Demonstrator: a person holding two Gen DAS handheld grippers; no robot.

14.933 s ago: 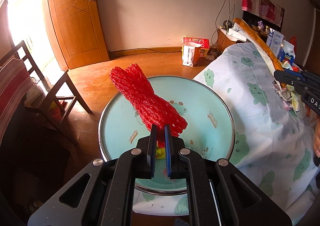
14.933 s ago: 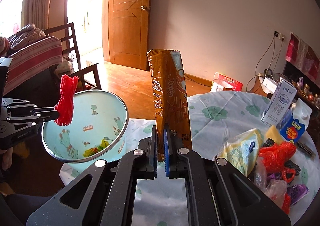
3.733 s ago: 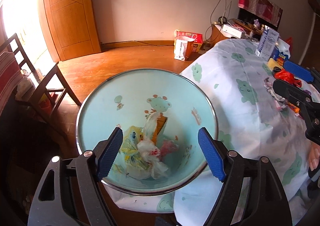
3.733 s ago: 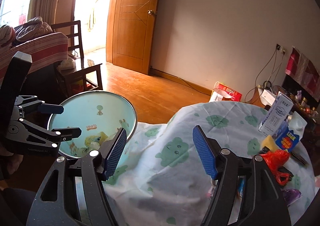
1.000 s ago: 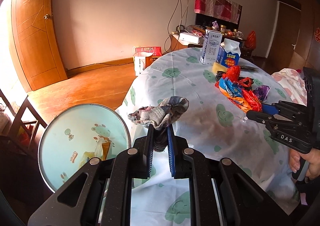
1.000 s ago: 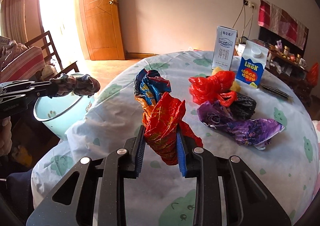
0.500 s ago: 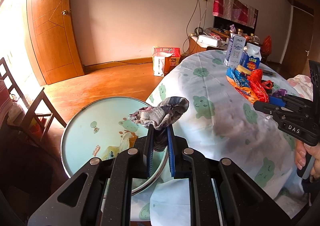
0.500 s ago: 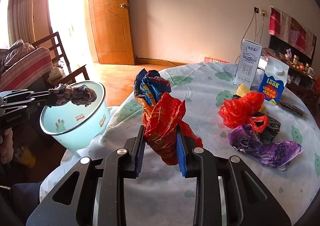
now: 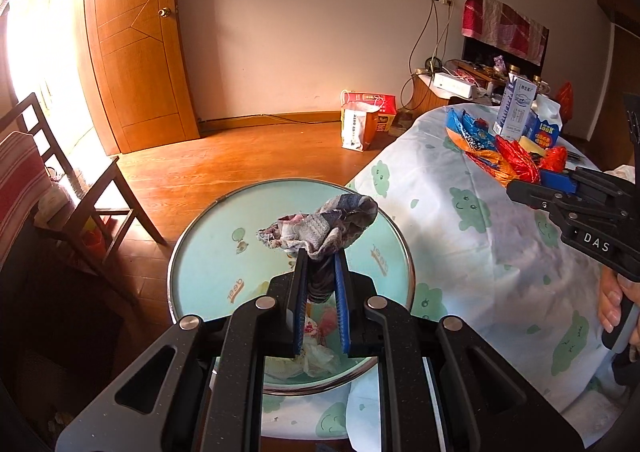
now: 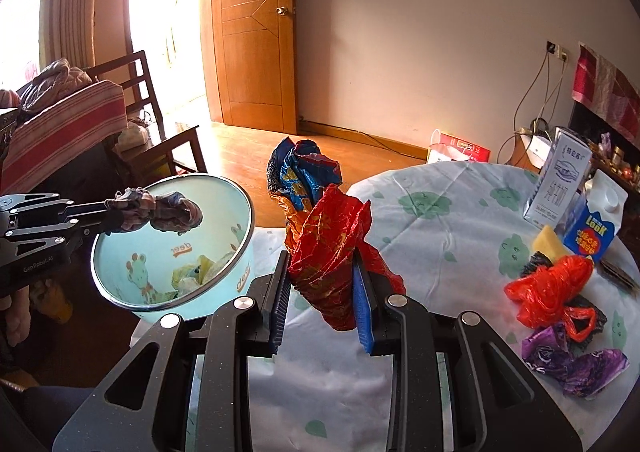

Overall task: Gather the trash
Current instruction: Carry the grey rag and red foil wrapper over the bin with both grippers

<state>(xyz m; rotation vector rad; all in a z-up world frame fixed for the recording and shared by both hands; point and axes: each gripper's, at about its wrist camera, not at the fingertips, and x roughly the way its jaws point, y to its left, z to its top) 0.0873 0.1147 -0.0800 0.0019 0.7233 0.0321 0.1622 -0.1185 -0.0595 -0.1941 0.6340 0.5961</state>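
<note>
My left gripper [image 9: 320,260] is shut on a crumpled grey rag [image 9: 324,226] and holds it over the open mouth of the pale blue trash bin [image 9: 200,272]. The rag also shows in the right wrist view [image 10: 160,212], above the bin [image 10: 240,228]. My right gripper [image 10: 322,264] is shut on a crumpled red and blue foil wrapper [image 10: 320,228], held above the table edge to the right of the bin. The wrapper also shows in the left wrist view [image 9: 492,156]. The bin holds several pieces of trash [image 10: 192,272].
A round table [image 10: 440,236] with a cloud-print cloth carries a red plastic bag [image 10: 552,284], a purple wrapper [image 10: 572,364], a yellow sponge [image 10: 550,240] and two cartons [image 10: 560,180]. A wooden chair [image 9: 92,192] stands left of the bin. A paper bag [image 9: 356,124] sits on the floor.
My left gripper has carried the rag further left, from beside the bin to over its mouth. My right gripper has moved the wrapper left toward the bin, and its fingers are slightly wider around it.
</note>
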